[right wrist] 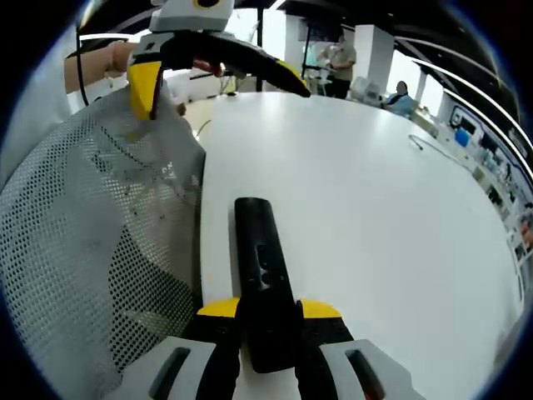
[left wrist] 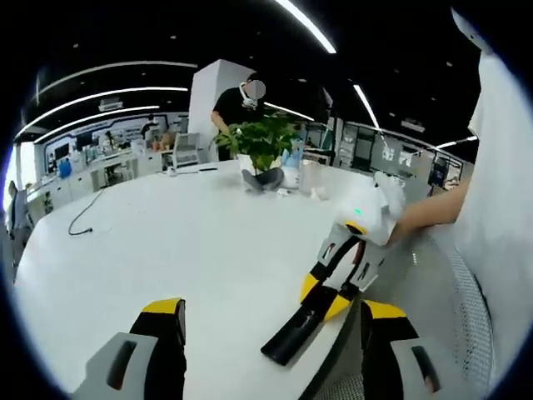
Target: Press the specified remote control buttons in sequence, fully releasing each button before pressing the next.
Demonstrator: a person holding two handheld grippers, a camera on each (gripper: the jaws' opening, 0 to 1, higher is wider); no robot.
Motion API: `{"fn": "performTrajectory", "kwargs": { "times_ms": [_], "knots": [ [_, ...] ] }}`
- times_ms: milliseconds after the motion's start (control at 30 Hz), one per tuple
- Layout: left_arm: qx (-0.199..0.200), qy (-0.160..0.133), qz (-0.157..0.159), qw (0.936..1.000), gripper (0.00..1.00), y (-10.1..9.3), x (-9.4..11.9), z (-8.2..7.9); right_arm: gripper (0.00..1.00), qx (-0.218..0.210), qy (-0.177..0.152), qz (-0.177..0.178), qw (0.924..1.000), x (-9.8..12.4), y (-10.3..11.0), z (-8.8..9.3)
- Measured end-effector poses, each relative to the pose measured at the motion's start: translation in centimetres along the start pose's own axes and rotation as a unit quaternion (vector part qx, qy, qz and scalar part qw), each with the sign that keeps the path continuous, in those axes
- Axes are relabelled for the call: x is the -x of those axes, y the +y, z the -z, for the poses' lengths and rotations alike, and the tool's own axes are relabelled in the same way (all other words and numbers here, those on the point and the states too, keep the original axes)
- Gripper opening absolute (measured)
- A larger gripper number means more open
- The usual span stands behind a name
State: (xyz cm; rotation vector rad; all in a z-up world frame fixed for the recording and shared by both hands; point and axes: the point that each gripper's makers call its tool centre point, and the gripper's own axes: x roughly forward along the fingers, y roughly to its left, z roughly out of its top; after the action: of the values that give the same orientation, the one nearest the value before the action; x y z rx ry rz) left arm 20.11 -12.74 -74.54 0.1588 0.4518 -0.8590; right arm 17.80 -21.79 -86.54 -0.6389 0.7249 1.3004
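Between my right gripper's (right wrist: 268,321) jaws sits the black remote control (right wrist: 260,267), clamped at its near end, its far end reaching out over the white table (right wrist: 366,192) close to the table's edge. In the left gripper view the same remote (left wrist: 297,332) shows angled across that edge with my right gripper (left wrist: 331,293) closed on it.

Progress, as judged: the remote is secured and steadied. My left gripper (left wrist: 271,333) hangs apart from it, jaws spread and empty, so no button is under pressure now. Whether any press in the sequence is already done I cannot tell; the buttons are too small to read. Remaining, at least: bring a left jaw tip down on the named button, lift fully off, repeat in order.

Count, largest first:
- one white table
- one grey mesh chair back (right wrist: 92,242), beside the table edge
- one potted green plant (left wrist: 260,142) at the far side
- one black cable (left wrist: 87,212) lying on the table
- one remote control
- two grippers

One person (left wrist: 233,104) stands behind the plant.
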Motion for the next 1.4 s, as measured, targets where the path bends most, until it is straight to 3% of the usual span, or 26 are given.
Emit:
{"fn": "performTrajectory", "kwargs": {
  "times_ms": [167, 333, 400, 533, 700, 867, 1000, 1333, 1400],
  "knots": [
    [0.003, -0.046, -0.048, 0.9978, 0.93, 1.0, 1.1, -1.6, 0.22, 0.000, 0.000, 0.000, 1.0000, 0.0, 0.0, 0.0],
    [-0.012, -0.051, -0.087, 0.9948, 0.96, 2.1, 2.0, -1.6, 0.22, -0.001, -0.001, 0.000, 1.0000, 0.0, 0.0, 0.0],
    [-0.017, -0.069, -0.104, 0.9920, 0.96, 2.5, 2.5, -2.1, 0.22, -0.001, -0.001, 0.000, 1.0000, 0.0, 0.0, 0.0],
    [-0.004, -0.094, -0.124, 0.9878, 0.96, 3.1, 3.2, -2.7, 0.22, -0.002, -0.001, 0.000, 1.0000, 0.0, 0.0, 0.0],
    [0.005, -0.089, -0.141, 0.9860, 0.90, 3.9, 4.0, -2.3, 0.22, -0.002, -0.001, 0.000, 1.0000, 0.0, -0.1, 0.0],
    [0.018, -0.113, -0.168, 0.9792, 0.91, 4.8, 5.2, -2.6, 0.22, -0.002, -0.002, 0.000, 1.0000, 0.0, -0.1, 0.0],
    [0.051, -0.149, -0.187, 0.9697, 0.93, 5.9, 6.3, -2.8, 0.22, -0.002, -0.002, 0.000, 1.0000, 0.0, -0.1, 0.0],
    [0.076, -0.187, -0.236, 0.9506, 0.96, 7.9, 8.5, -2.1, 0.22, -0.003, -0.002, 0.000, 1.0000, -0.1, -0.1, 0.0],
    [0.103, -0.203, -0.247, 0.9420, 0.97, 8.4, 8.8, -1.9, 0.22, -0.003, -0.002, 0.000, 1.0000, -0.1, -0.1, 0.0]
  ]
}}
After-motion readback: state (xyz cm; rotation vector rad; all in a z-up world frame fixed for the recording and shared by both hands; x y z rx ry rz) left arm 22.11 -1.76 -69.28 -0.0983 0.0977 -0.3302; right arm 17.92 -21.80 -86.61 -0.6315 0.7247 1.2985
